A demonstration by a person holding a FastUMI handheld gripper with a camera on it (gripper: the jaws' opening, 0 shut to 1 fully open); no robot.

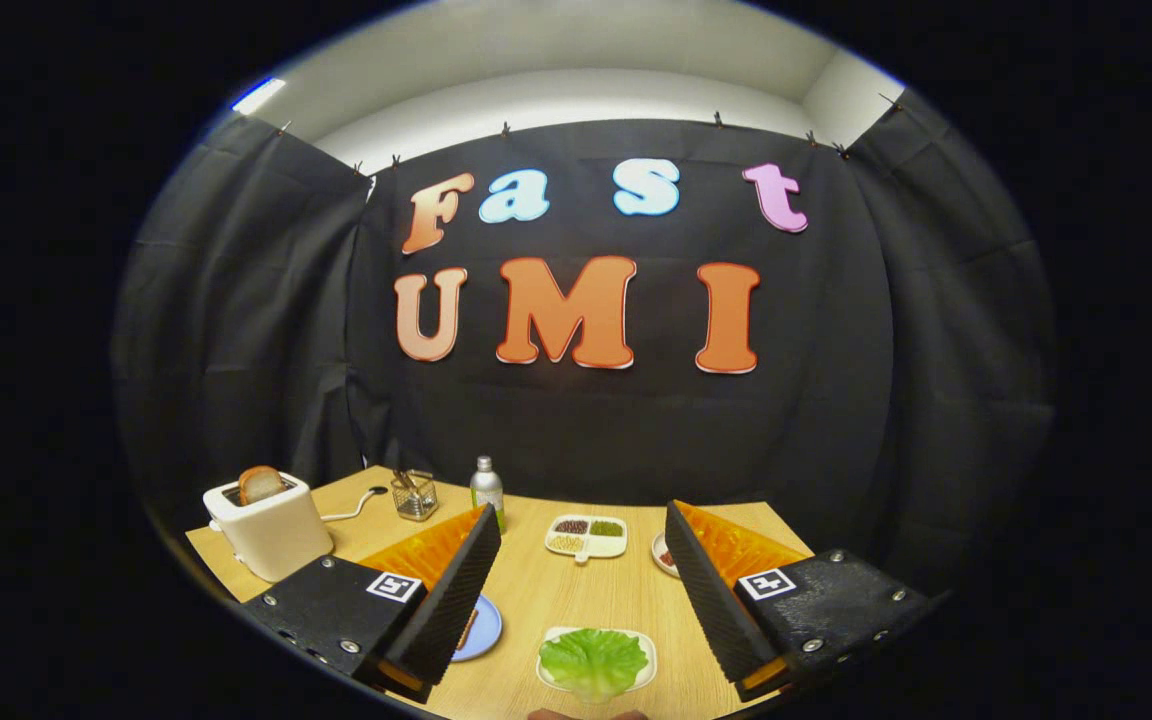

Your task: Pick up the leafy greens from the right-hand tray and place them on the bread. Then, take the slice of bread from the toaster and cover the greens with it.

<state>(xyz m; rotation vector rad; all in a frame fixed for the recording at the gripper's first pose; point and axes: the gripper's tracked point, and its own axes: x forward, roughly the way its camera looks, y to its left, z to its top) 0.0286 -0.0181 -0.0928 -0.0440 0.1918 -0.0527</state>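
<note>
On the bench (536,600), the leafy greens (592,660) lie in a tray (642,672) between the open jaws. Behind it sits a divided dish (586,537). Far left stands the toaster (267,525), a slice of bread (260,483) in its slot; a wire basket (414,495) and bottle (485,487) stand behind, a plate (481,628) beside the left jaw.

Wooden table (536,600) carried: toaster (271,528) beyond left finger; bottle (486,488), divided dish (586,536) ahead; greens tray (556,675) between fingers.

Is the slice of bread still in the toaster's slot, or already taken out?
In. The brown bread slice stands upright in the white toaster, top poking out; the gripper is open, holding nothing.
</note>
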